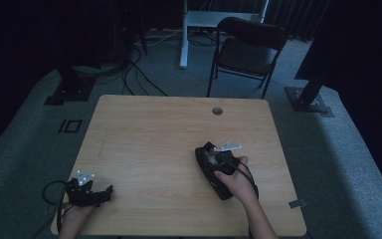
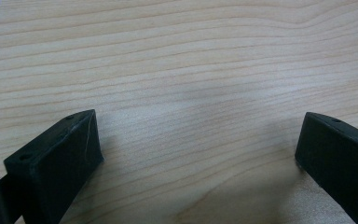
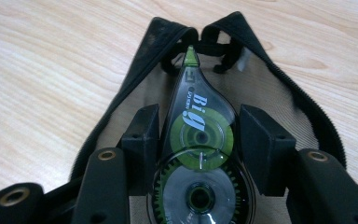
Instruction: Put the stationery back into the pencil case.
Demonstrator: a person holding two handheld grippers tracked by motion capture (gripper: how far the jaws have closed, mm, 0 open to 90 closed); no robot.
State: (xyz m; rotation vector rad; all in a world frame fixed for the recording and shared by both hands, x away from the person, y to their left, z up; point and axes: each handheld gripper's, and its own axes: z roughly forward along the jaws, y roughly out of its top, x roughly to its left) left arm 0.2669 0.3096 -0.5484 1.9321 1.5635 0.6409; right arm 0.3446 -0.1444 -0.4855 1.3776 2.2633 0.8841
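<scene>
Wooden table [image 1: 144, 149]: one, pale wood grain, the biggest thing in play; one small round hole [image 1: 217, 111] near its far edge.
Pencil case [image 3: 303, 116]: one, black with a mesh lining, zip mouth spread wide, lying flat on the table's right half under the person's right hand [image 1: 236, 181].
Correction tape [image 3: 198, 140]: one, a clear and green dispenser with "Big" printed on it, tip pointing into the far corner of the case, its body over the mesh lining.
Right gripper [image 3: 198, 128]: one, jaws clasping the dispenser on both flat sides at its widest part, partly closed around it.
Left gripper [image 2: 198, 140]: one, near the table's front left corner, jaws spread wide with nothing but bare wood between them, resting low on the surface.
Step in hand: looks to me like the tape is being put into the case.
Doing it well: I'd keep the dispenser level and slide it tip-first along the lining, deep enough that the whole body clears the zip teeth.
Release: I'd let go only once it sits on the mesh, then back the jaws straight out so they don't snag the zip edge.
Left side's part: the case is soft and could skid, so the idle gripper might pin a corner.
Risk: squeezing harder could crack the clear shell.
</scene>
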